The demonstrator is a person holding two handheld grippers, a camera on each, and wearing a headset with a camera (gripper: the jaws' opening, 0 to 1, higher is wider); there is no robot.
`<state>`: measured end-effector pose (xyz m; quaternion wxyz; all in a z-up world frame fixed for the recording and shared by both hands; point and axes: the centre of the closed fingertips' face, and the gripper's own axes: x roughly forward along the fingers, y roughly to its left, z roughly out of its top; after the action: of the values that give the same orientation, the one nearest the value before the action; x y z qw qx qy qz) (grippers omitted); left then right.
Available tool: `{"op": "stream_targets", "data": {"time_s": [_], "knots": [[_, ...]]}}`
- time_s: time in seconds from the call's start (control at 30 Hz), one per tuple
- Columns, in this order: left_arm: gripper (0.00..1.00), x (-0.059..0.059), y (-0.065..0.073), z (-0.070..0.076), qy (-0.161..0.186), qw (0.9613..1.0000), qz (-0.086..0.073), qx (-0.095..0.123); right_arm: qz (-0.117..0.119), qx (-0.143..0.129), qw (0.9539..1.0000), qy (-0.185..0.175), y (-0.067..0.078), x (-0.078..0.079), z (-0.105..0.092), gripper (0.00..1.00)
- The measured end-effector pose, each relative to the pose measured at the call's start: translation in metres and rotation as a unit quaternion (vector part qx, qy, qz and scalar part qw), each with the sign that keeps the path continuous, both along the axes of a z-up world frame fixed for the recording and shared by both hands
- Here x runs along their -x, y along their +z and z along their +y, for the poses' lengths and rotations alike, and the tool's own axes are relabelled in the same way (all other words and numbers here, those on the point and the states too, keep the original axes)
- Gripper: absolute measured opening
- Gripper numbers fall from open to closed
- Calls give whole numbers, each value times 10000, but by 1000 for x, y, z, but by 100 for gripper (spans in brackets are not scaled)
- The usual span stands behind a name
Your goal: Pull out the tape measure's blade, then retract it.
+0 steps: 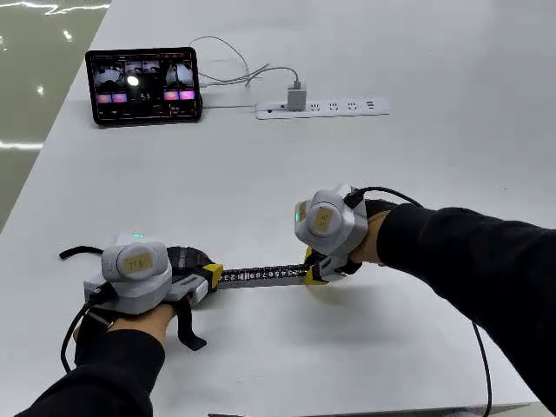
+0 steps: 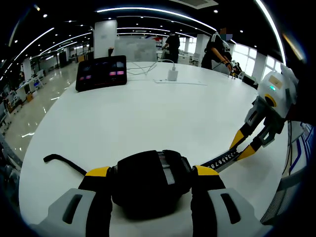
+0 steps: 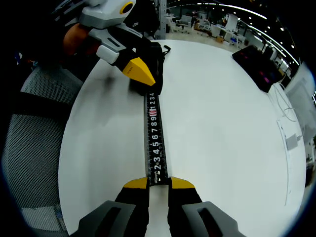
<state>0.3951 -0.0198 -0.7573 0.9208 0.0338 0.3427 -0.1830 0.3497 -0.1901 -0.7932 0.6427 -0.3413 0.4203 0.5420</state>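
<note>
The black tape measure case (image 2: 150,180) sits between my left gripper's (image 2: 152,173) yellow-tipped fingers, which are shut on it. In the head view the case (image 1: 187,261) lies at the lower left of the white table, under the left gripper (image 1: 201,278). A short length of black blade (image 1: 261,275) with white numbers runs right from the case to my right gripper (image 1: 314,272). In the right gripper view the blade (image 3: 154,140) runs straight away from the right gripper (image 3: 158,183), whose fingers are shut on its end. A black wrist strap (image 1: 76,252) trails left of the case.
A tablet (image 1: 144,84) stands at the far left of the table (image 1: 391,174). A white power strip (image 1: 323,108) with a plugged charger and cables lies behind the middle. The table's near edge runs just below my arms. People stand in the distance (image 2: 217,47).
</note>
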Motion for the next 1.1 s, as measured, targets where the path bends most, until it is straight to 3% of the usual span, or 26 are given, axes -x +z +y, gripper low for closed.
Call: {"op": "stream_targets", "data": {"time_s": [1.1], "knots": [[60,-1,-2,0,-28,10000,44,10,2,-61,10000,-69,-2,-3,17,10]]}}
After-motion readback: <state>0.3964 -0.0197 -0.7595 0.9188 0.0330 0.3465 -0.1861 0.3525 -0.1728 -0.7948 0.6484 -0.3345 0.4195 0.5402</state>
